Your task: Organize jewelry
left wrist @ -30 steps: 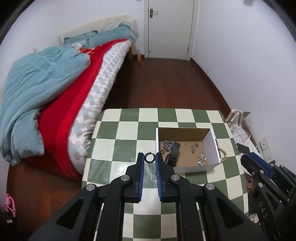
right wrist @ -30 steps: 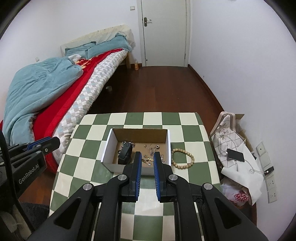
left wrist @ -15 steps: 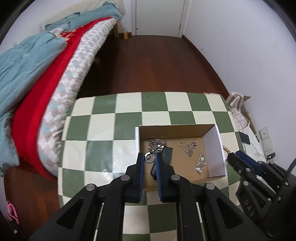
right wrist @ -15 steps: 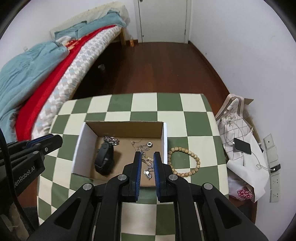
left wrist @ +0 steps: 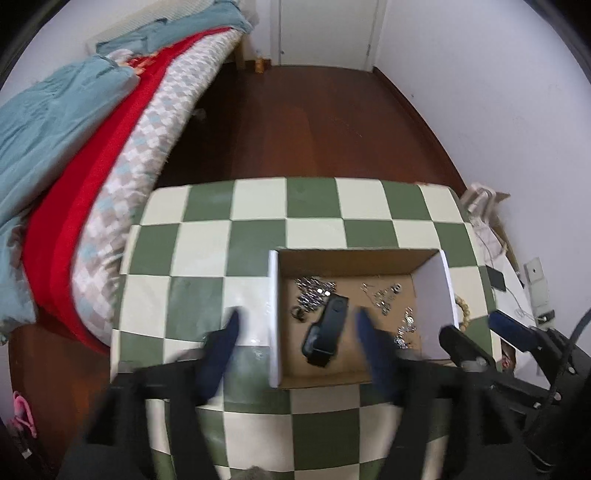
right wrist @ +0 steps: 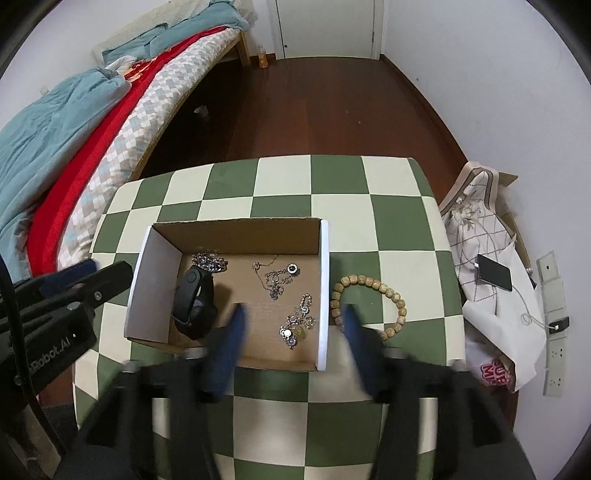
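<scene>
An open cardboard box sits on the green-and-white checked table. It holds a black wristband, silver chains, a small dark ring and more trinkets. A wooden bead bracelet lies on the table just right of the box. My left gripper is open above the box's left wall, fingers blurred. My right gripper is open above the box's right wall, blurred, empty.
A bed with blue and red covers stands left of the table. A bag, a phone and a power strip lie on the floor to the right. A white door is at the far wall.
My left gripper opened and the small ring it held now lies in the box. My right gripper also opened. Both cameras came lower over the box.
</scene>
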